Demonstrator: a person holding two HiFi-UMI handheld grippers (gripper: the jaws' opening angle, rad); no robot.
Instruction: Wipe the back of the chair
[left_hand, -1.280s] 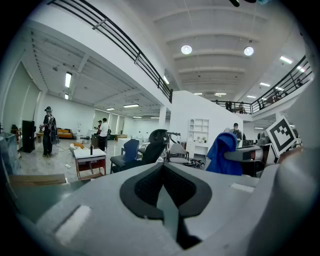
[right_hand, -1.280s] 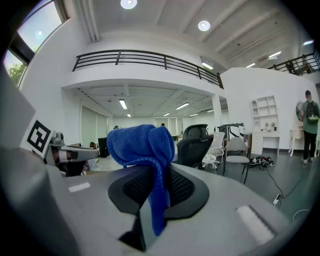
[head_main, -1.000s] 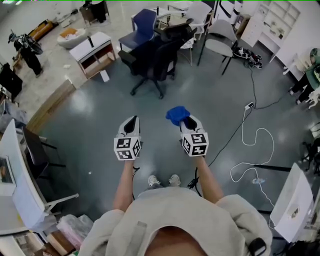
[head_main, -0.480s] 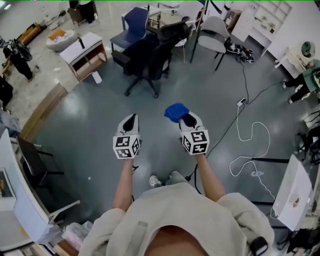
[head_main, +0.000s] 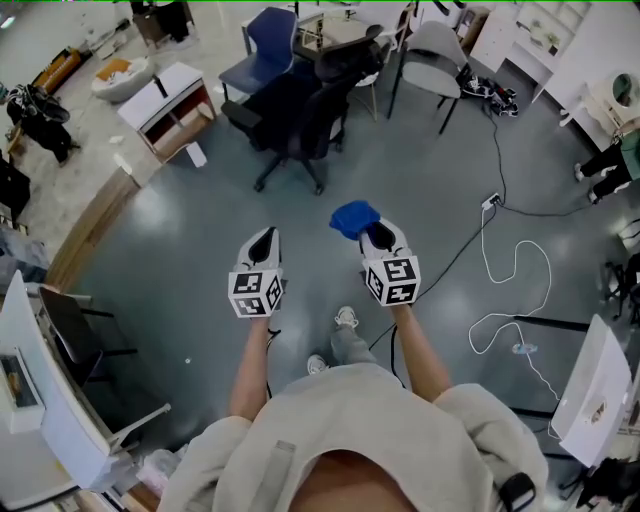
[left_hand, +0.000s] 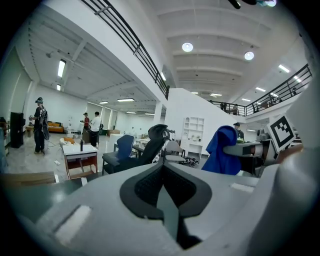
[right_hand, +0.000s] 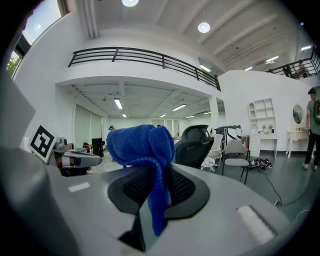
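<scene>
Both tongs hang level in front of me, well short of the work. On the left tongs the jaws are pressed together on nothing. The right tongs are clamped on a blue cloth, which bunches above the jaws and hangs down between them.

The black office chair stands well apart from me at 12 o'clock, across the grey floor. It sits roughly between the lines of the two tongs, about 1 o'clock from the left pair and 11 o'clock from the right.

Seen from the left gripper view, its seat seems to point toward 9 o'clock and its back rises leaning toward 3 o'clock. I judge that the rear face looks toward 3 o'clock, which is the cloth's side. My reckoning is to close the gap and come round to the right, so the cloth meets the tall back squarely.
</scene>
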